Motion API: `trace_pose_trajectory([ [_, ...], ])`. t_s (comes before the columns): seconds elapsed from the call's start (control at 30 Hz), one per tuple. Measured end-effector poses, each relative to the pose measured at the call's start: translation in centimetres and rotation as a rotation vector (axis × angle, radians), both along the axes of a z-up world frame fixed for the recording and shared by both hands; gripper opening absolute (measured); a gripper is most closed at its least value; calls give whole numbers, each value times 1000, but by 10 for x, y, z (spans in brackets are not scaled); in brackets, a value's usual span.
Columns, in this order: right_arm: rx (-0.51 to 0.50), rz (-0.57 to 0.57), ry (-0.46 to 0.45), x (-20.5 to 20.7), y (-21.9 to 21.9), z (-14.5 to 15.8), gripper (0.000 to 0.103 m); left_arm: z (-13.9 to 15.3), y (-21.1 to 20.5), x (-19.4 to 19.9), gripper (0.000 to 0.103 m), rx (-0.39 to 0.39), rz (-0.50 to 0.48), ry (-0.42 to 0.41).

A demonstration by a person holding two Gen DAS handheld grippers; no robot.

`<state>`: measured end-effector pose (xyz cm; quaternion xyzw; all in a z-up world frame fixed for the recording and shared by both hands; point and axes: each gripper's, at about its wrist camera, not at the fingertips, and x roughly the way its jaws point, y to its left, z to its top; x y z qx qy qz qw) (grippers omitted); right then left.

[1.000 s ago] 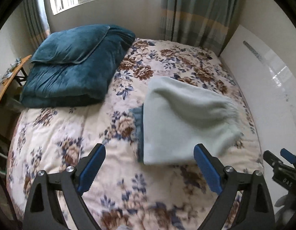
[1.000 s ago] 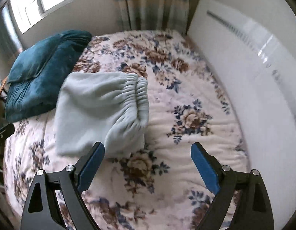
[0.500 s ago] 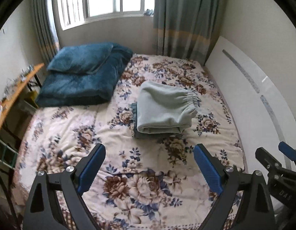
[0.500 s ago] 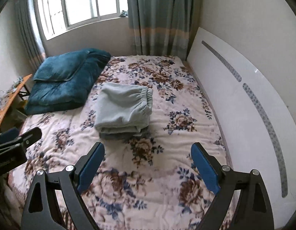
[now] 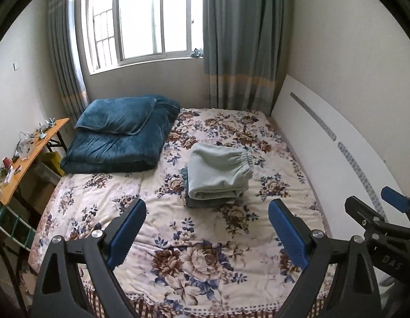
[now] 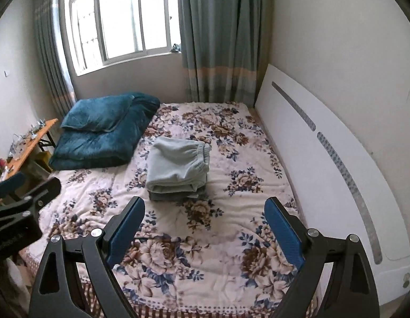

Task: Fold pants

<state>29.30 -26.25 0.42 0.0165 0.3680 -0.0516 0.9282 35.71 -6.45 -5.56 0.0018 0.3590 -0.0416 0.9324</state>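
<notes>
— Pants?
— Folded, light green, stacked on a darker folded garment mid-bed.
— Left gripper?
— Spread wide, empty, well short of the stack.
— Right gripper?
— Same: fingers apart, holding nothing.

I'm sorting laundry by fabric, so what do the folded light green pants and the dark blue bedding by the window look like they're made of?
The pants look like soft matte fleece: fuzzy nap, thick rounded folds, gathered elastic waistband. The bedding looks like plush velvet-like fabric: a patchy sheen over a puffy filling. The exact fibre cannot be told.
</notes>
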Motion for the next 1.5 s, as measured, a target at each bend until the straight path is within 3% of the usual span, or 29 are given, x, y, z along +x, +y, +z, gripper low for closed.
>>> trace_pose_trajectory([
  [0.27, -20, 25, -36, -19, 6, 26, 97, 7, 4, -18, 102, 2, 36, -15],
  [0.6, -2, 23, -6, 7, 0, 12, 97, -9, 4, -9, 102, 25, 74, -10],
  [1.1, -10, -1, 76, 114, -4, -68, 97, -63, -1, 67, 102, 102, 124, 35],
  [1.5, -21, -9, 128, 154, 1, -109, 97, -93, -3, 92, 102, 95, 114, 96],
])
